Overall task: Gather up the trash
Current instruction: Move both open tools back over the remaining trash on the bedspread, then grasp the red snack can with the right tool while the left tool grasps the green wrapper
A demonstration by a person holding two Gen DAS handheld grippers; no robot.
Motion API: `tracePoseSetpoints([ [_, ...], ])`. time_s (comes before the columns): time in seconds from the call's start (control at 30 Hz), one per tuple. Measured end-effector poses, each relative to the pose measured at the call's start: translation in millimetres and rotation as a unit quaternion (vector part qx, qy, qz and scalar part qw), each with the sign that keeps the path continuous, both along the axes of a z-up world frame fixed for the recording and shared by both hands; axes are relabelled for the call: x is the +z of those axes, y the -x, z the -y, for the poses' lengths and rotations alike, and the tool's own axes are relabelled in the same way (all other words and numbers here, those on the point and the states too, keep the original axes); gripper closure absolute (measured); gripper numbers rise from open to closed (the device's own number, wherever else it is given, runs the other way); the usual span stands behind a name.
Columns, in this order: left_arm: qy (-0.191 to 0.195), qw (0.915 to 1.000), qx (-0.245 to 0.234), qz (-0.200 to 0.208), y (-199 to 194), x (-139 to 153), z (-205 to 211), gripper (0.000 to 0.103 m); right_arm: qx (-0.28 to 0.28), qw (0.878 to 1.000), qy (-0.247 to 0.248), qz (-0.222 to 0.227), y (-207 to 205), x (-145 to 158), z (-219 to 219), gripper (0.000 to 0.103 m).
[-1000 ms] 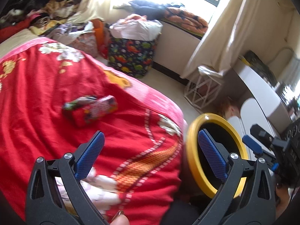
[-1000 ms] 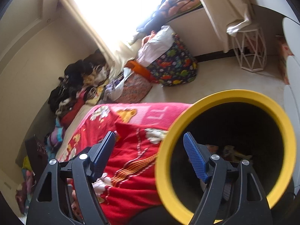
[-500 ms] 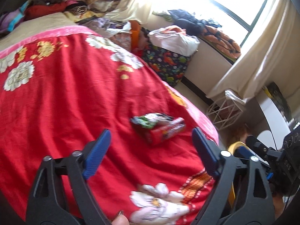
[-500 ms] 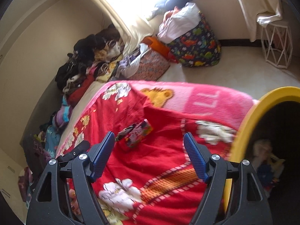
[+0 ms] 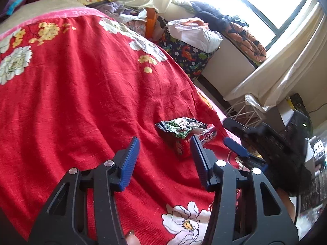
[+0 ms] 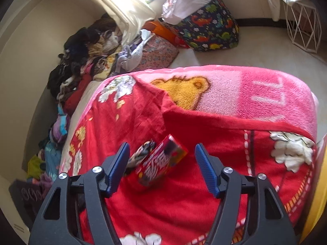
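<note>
Now both my hands have swung from the bin to the red snack wrapper (image 5: 185,135) on the bed (image 5: 81,94). My left gripper (image 5: 164,163) and right gripper (image 6: 161,167) are closing, grasping nothing yet; the right frames the wrapper, pickup next.

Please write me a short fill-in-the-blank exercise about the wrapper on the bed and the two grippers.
1. The crumpled snack wrapper lies on a ____ blanket with white flowers.
2. The jaws of the right gripper are closing, and between its blue fingers, not yet pressed, shows the ____.
3. The left gripper holds ____ between its closing jaws.
4. The bag standing on the floor beyond the bed is printed with ____.

Missing words: red; wrapper; nothing; dinosaurs
</note>
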State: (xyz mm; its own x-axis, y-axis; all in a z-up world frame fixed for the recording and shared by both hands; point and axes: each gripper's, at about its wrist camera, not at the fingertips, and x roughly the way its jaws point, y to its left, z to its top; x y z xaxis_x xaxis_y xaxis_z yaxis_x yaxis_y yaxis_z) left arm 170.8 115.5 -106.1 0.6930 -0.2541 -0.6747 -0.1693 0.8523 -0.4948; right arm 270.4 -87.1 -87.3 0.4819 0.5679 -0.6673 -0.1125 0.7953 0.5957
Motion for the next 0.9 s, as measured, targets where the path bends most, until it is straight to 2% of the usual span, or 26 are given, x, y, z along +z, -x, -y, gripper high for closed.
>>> tracePoseSetpoints([
  [0.17,0.034,0.9993,-0.002,-0.016,-12.4,-11.5,-3.6,0.060,-0.011,0.998,-0.027,-0.055,-20.1,-21.9,-3.5,0.053],
  [0.27,0.079,0.9965,0.004,-0.029,-20.7,-23.0,-9.0,0.060,-0.018,0.994,-0.067,-0.086,-25.5,-36.2,1.1,0.059],
  [0.3,0.097,0.9947,0.006,-0.033,-23.8,-26.8,-10.4,0.060,-0.019,0.992,-0.083,-0.095,-25.6,-40.8,3.4,0.065],
  [0.33,0.108,0.9934,0.008,-0.037,-25.9,-29.9,-11.2,0.061,-0.019,0.991,-0.091,-0.097,-25.2,-41.6,4.9,0.065],
  [0.57,0.168,0.9847,0.019,-0.041,-41.8,-45.3,-11.7,0.062,-0.026,0.993,-0.098,-0.060,-7.0,-24.6,30.7,0.066],
  [0.63,0.177,0.9831,0.024,-0.042,-45.7,-47.0,-11.0,0.070,-0.024,0.994,-0.092,-0.050,-1.7,-20.0,36.4,0.066],
  [0.7,0.184,0.9814,0.029,-0.046,-48.7,-49.4,-10.0,0.088,-0.022,0.995,-0.085,-0.037,4.9,-12.6,40.8,0.066],
  [0.77,0.186,0.9806,0.035,-0.049,-48.1,-50.4,-8.6,0.098,-0.018,0.997,-0.077,-0.019,12.0,-4.3,44.2,0.066],
  [0.9,0.181,0.9825,0.025,-0.036,-39.6,-41.6,-3.0,0.100,-0.013,0.997,-0.069,0.018,27.4,13.2,55.0,0.066],
])
